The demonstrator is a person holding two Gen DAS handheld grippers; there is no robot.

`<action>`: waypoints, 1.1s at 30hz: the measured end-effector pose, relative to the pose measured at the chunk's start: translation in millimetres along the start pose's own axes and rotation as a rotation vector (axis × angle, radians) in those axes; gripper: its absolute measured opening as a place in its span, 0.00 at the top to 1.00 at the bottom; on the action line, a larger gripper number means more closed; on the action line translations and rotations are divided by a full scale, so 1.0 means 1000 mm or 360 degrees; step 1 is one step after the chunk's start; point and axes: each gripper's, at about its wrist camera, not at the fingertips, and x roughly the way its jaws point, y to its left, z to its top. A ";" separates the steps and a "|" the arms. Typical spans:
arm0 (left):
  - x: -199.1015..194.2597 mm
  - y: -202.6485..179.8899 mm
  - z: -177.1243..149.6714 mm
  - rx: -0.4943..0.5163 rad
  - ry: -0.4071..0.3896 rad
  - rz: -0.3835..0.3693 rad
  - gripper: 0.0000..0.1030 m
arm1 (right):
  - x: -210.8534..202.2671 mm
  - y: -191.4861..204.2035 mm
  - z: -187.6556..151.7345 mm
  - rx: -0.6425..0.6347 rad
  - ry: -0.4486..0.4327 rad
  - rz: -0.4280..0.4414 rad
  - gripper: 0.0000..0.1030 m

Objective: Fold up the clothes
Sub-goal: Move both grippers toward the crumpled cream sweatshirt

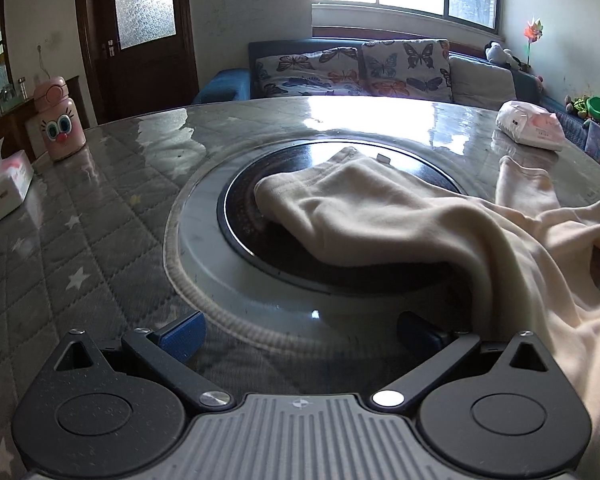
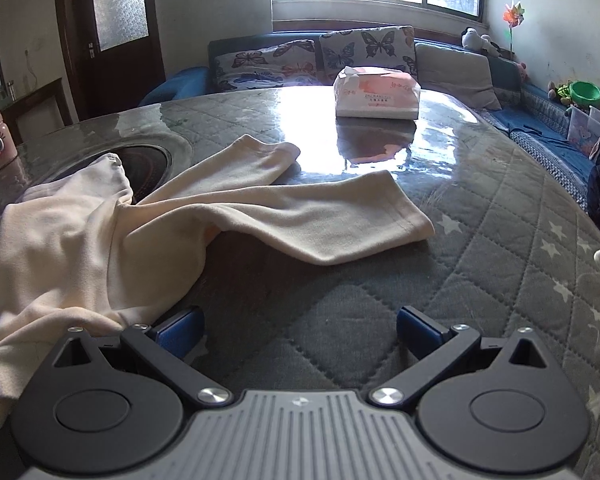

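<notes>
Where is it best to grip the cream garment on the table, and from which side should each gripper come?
Probably at the near edge of the cream garment, where the body lies bunched beside both grippers. The left gripper could come from the left and the right gripper from the right; both are open and empty. The flat sleeve end also offers a clean hemmed edge for the right gripper.

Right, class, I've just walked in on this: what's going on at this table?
A person holds a gripper in each hand over a round table to fold clothes. A cream garment lies crumpled and unfolded, partly over the dark cooktop in the middle. The left gripper and right gripper are both open, holding nothing. Folding has not begun.
</notes>
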 end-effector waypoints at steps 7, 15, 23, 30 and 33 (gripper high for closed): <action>-0.020 -0.006 -0.009 0.0021 -0.0027 -0.0012 0.00 | -0.010 0.004 -0.005 0.0019 -0.0020 0.0027 0.00; -0.038 -0.011 -0.015 0.0020 -0.0044 -0.0032 0.00 | -0.022 0.010 -0.012 0.0025 -0.0039 0.0055 0.00; -0.049 -0.014 -0.022 0.0024 -0.0048 -0.0026 0.00 | -0.033 0.014 -0.018 0.0021 -0.0059 0.0073 0.00; -0.055 -0.018 -0.029 0.0043 -0.0037 -0.0033 0.00 | -0.043 0.020 -0.023 -0.0004 -0.0069 0.0096 0.00; -0.059 -0.019 -0.031 0.0049 -0.0048 -0.0037 0.00 | -0.047 0.024 -0.026 -0.0016 -0.0078 0.0107 0.00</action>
